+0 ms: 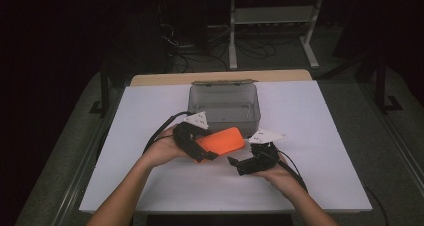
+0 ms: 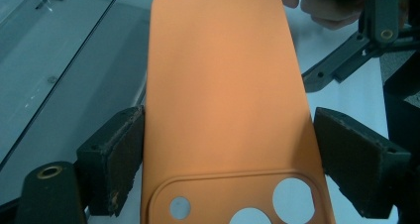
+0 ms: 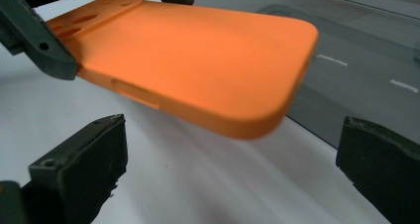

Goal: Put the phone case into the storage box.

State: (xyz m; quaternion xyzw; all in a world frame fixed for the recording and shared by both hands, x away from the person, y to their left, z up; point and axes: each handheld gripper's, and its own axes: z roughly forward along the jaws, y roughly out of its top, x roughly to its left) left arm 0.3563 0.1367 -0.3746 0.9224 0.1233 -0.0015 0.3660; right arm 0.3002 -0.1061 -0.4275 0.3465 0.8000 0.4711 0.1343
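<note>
1. The left gripper (image 1: 212, 155) held the orange phone case (image 1: 222, 140) by its long edges, fingers (image 2: 111, 159) pressed to both sides, above the white table (image 1: 150, 186).
2. The case lay flat, just before the grey box (image 1: 224, 103).
3. The right gripper (image 1: 235, 162) sat near the case's free end, fingers (image 3: 81, 177) apparently spread wide around nothing.

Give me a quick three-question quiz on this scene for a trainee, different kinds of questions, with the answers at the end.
1. True or false: the left gripper grips the orange phone case across its width, near the camera cutouts.
2. The right gripper is: A) shut on the case, B) open, holding nothing, C) inside the box.
3. What stands on the white table just behind the case?

Key
1. True: the pads sit against both long edges.
2. B: its jaws stand apart below the case's free end, not touching it.
3. A clear grey plastic box, open at the top.
</note>
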